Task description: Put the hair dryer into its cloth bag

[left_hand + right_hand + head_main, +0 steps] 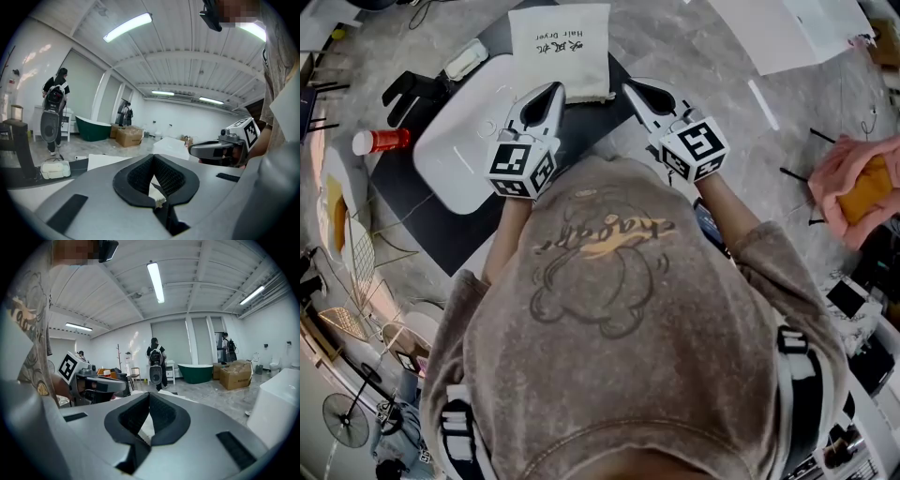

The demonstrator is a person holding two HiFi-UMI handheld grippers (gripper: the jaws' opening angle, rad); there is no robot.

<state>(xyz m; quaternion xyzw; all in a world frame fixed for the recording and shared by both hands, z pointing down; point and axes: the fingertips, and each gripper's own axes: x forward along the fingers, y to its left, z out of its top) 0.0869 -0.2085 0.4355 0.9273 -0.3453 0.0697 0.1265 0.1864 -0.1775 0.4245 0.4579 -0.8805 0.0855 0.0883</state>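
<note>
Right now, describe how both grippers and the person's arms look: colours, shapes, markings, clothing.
The left gripper and right gripper match: grey-white tapering shells, black ribbed fingers, a white cube with black square markers at the back of each. The person wears a washed grey-brown top with a cartoon print, sleeves leaving the forearms bare.
</note>
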